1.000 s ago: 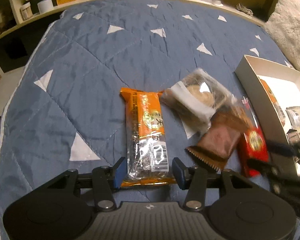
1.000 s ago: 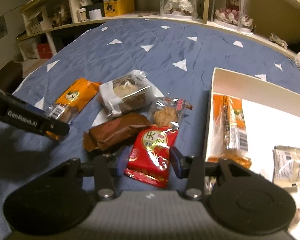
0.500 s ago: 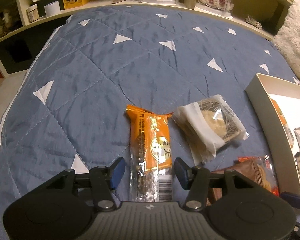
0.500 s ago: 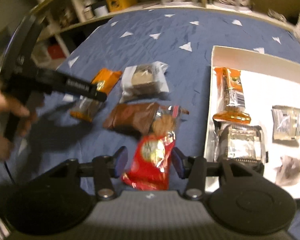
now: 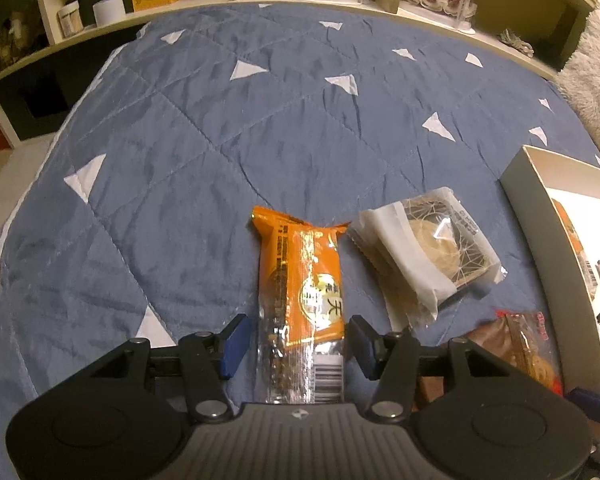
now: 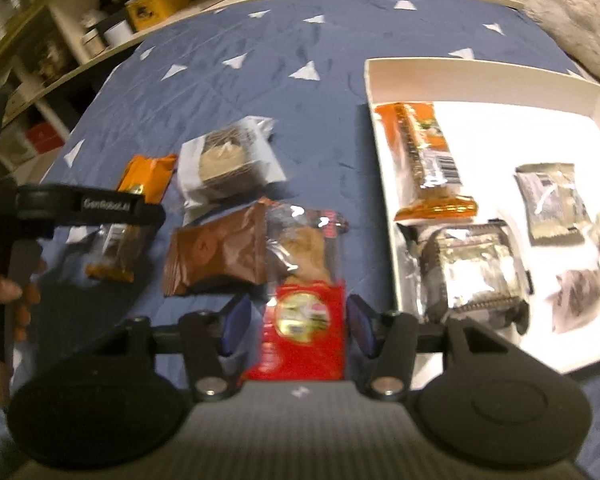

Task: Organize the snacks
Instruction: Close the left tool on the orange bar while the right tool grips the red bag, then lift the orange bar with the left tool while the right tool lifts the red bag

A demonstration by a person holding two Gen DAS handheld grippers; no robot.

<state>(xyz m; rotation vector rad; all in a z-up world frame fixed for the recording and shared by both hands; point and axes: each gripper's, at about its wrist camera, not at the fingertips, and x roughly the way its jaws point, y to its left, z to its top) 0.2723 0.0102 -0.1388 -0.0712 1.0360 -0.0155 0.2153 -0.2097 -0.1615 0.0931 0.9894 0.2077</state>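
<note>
Five snacks lie loose on the blue quilt (image 5: 180,168). Your left gripper (image 5: 296,340) straddles one orange bar (image 5: 302,292) — jaws apart, a gap each side. Your right gripper (image 6: 296,322), jaws just widening, frames one red packet (image 6: 304,328), not pinched. The white box (image 6: 460,80) holds six more.

five loose snack packets (image 6: 214,258), one white box (image 6: 452,80), two claws (image 6: 294,326)

Far half of blue quilted bedspread (image 5: 228,128) lies clear; near right edge, loose snack packets crowd against white cardboard box (image 6: 452,80).
</note>
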